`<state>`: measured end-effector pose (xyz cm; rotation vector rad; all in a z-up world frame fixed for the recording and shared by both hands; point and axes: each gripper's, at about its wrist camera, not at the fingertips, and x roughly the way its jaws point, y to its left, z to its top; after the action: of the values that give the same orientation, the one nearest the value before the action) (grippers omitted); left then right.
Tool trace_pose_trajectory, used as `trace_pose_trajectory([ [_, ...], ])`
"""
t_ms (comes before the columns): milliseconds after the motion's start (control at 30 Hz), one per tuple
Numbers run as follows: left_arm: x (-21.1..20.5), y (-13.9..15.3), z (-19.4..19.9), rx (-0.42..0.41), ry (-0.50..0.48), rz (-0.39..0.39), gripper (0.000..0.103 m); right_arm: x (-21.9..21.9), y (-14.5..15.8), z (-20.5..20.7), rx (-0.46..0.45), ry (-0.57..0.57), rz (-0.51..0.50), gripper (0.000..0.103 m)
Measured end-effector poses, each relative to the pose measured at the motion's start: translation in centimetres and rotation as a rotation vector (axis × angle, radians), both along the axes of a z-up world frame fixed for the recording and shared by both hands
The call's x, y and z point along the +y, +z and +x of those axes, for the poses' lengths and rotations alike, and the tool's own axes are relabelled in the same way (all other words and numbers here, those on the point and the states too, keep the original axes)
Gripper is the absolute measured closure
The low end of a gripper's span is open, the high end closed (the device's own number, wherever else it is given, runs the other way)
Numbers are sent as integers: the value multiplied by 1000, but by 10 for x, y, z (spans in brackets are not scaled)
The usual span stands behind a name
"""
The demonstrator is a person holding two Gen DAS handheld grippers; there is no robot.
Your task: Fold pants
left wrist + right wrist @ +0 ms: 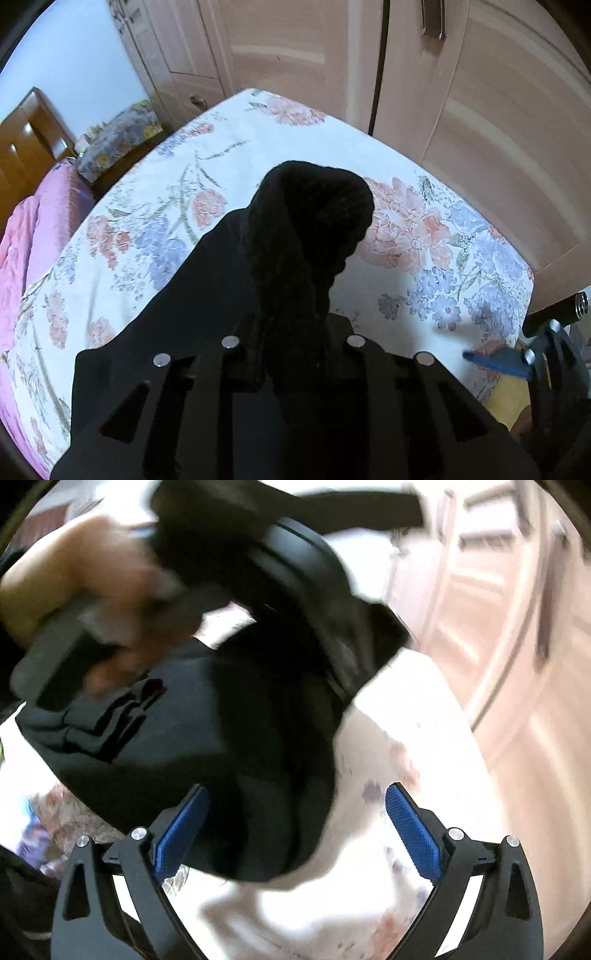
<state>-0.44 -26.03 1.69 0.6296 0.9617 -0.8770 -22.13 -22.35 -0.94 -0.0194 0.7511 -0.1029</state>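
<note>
The left hand-held gripper [291, 354] is nearly closed, pinching a thick bunch of the black pants [310, 221], which drape over the flowered bed [184, 177] and rise in a hump ahead of the jaws. The right hand-held gripper [295, 834] stands wide open and grips nothing; the cloth's edge lies between its blue pads [413, 834]. To fold well, keep the left pinch firm and have the right take a matching edge. Count: one pants, two grippers, one bed

Black pants [295, 240], soft and bunched into a thick fold. Lifted partly off a flowered sheet [155, 206], with one end rising up.
</note>
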Motion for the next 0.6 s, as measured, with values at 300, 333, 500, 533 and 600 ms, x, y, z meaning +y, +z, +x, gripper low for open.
trace_pose_trajectory([
  [300, 77, 77, 17, 102, 82, -210, 83, 21, -8, 16, -2, 58, 109, 9],
  [333, 86, 84, 19, 111, 91, -225, 83, 25, -9, 19, -5, 67, 122, 9],
  [500, 159, 118, 34, 127, 166, -290, 83, 60, -9, 39, -21, 153, 123, 9],
  [533, 171, 122, 36, 125, 180, -296, 83, 71, -10, 45, -20, 172, 108, 9],
  [600, 203, 130, 39, 117, 222, -306, 83, 88, -13, 55, -7, 197, 92, 9],
])
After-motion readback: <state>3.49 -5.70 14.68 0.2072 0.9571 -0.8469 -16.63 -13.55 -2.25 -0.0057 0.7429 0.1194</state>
